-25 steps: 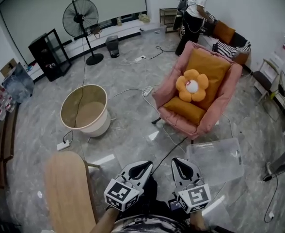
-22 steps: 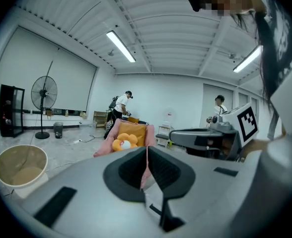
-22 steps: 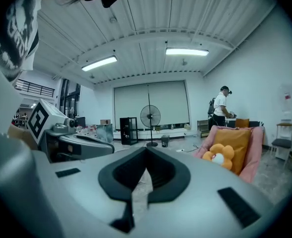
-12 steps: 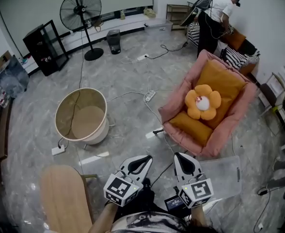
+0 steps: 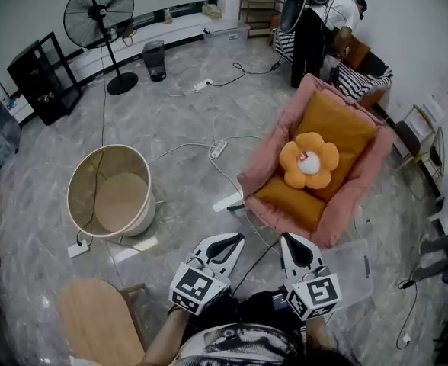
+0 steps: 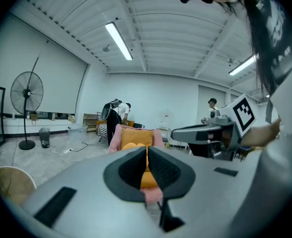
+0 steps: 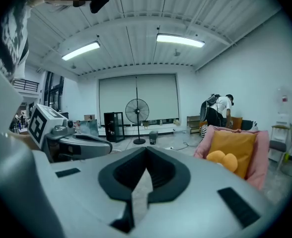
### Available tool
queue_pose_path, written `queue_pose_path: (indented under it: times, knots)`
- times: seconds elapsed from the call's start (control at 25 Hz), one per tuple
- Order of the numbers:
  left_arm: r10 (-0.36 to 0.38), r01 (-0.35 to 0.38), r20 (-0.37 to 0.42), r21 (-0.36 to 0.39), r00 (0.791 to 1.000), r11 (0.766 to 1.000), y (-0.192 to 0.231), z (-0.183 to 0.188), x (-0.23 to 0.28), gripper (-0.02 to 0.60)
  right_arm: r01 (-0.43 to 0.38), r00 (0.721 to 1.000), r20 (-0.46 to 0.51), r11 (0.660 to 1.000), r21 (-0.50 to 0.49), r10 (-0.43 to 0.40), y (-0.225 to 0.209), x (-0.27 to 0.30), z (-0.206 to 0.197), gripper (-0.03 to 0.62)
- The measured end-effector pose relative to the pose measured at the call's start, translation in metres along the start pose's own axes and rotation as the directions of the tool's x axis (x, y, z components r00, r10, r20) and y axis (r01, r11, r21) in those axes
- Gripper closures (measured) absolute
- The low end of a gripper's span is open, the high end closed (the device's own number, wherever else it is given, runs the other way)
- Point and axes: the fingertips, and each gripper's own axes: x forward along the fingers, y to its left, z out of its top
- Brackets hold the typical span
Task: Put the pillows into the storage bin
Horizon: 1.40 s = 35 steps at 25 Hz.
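Resting on the pink chair [image 5: 264,157], the flower pillow [image 5: 308,161] lies beyond the left gripper [image 5: 225,244] and right gripper [image 5: 298,246], both near the chair's front edge, jaws closed (nothing between them).

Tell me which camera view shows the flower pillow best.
The head view: the whole flower pillow shows from above, lying in the pink chair. The right gripper view shows it side-on and small at the right; in the left gripper view the left tongs hide most of it.
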Motion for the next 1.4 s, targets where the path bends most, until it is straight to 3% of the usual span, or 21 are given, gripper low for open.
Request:
queue_pose_path:
  times: [0.24, 0.64, 0.88, 1.08, 1.24, 1.4]
  knots:
    - [-0.032, 0.031, -0.012, -0.02, 0.999, 0.999, 0.005, -0.003, 0.022, 0.563, 0.055, 0.998, -0.014, 0.998, 0.017, -0.054, -0.03, 0.012, -0.004, 0.594]
    - [-0.031, 0.03, -0.078, -0.013, 0.997, 0.999, 0.03, -0.006, 0.076, 0.563, 0.074, 0.997, -0.03, 0.993, 0.092, -0.072, -0.101, 0.062, -0.022, 0.594]
    - [-0.043, 0.047, -0.114, 0.031, 0.993, 0.998, 0.06, 0.007, 0.158, 0.563, 0.123, 0.992, -0.026, 0.984, 0.127, -0.121, -0.198, 0.117, -0.023, 0.576]
    - [-0.085, 0.092, -0.135, 0.048, 0.987, 0.995, 0.081, 0.043, 0.236, 0.563, 0.182, 0.983, -0.046, 0.972, 0.152, -0.177, -0.292, 0.151, -0.02, 0.55]
    - [-0.104, 0.115, -0.154, 0.064, 0.982, 0.991, 0.096, 0.058, 0.289, 0.563, 0.261, 0.964, -0.09, 0.951, 0.163, -0.249, -0.366, 0.166, -0.046, 0.545]
    - [-0.116, 0.135, -0.187, 0.092, 0.976, 0.987, 0.104, 0.058, 0.327, 0.563, 0.331, 0.935, -0.174, 0.937, 0.112, -0.309, -0.42, 0.175, -0.085, 0.533]
